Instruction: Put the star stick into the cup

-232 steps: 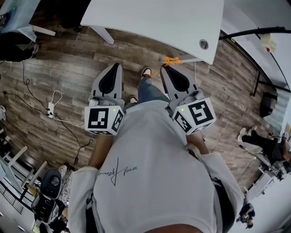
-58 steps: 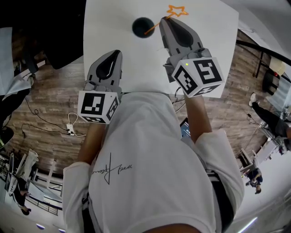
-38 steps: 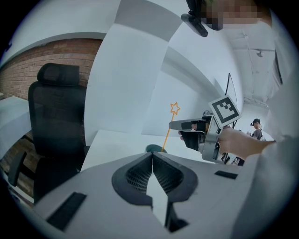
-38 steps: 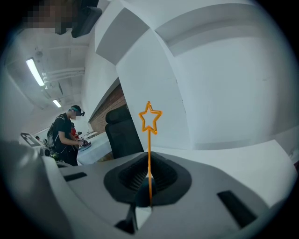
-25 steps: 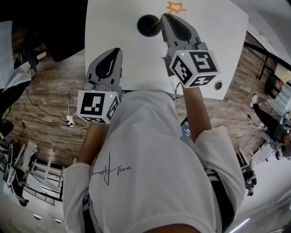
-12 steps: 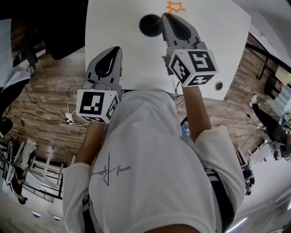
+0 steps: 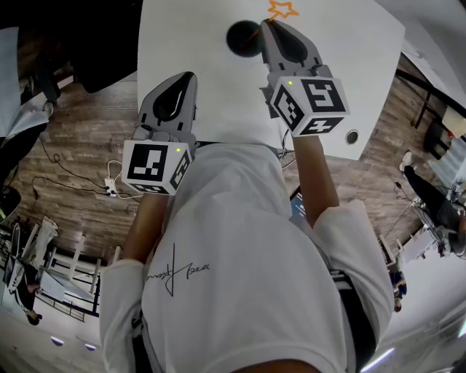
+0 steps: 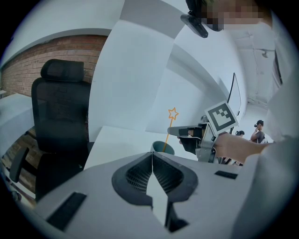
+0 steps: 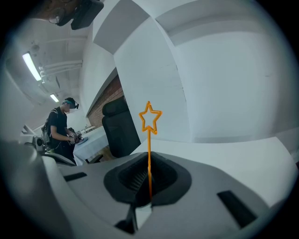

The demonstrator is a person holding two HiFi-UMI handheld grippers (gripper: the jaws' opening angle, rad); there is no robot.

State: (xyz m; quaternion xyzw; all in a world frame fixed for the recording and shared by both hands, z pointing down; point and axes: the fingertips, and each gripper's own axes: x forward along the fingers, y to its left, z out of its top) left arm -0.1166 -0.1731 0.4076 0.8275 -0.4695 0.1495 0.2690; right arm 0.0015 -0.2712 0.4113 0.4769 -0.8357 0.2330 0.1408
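My right gripper (image 7: 268, 26) is shut on the orange star stick (image 7: 282, 9) and holds it about halfway along its length. It is over the far part of the white table (image 7: 189, 36). The star (image 9: 150, 119) stands upright above the right gripper (image 9: 149, 164). A dark round cup (image 7: 244, 38) stands just left of that gripper. In the left gripper view the stick (image 8: 168, 133) slants down from the star, and its lower end is in the mouth of the cup (image 8: 162, 148). My left gripper (image 7: 185, 76) hangs shut and empty over the table's near edge, and its jaws meet (image 8: 152, 161).
A black office chair (image 8: 60, 116) stands at the table's left side. The table has a round cable hole (image 7: 352, 136) near its right corner. Cables and a power strip (image 7: 111, 191) lie on the wood floor to the left. A person (image 9: 60, 128) stands at another table.
The person has come from the floor up to the table. My right gripper has carried the stick leftward until its lower end is at the cup. Over the last second, hardly anything has shifted.
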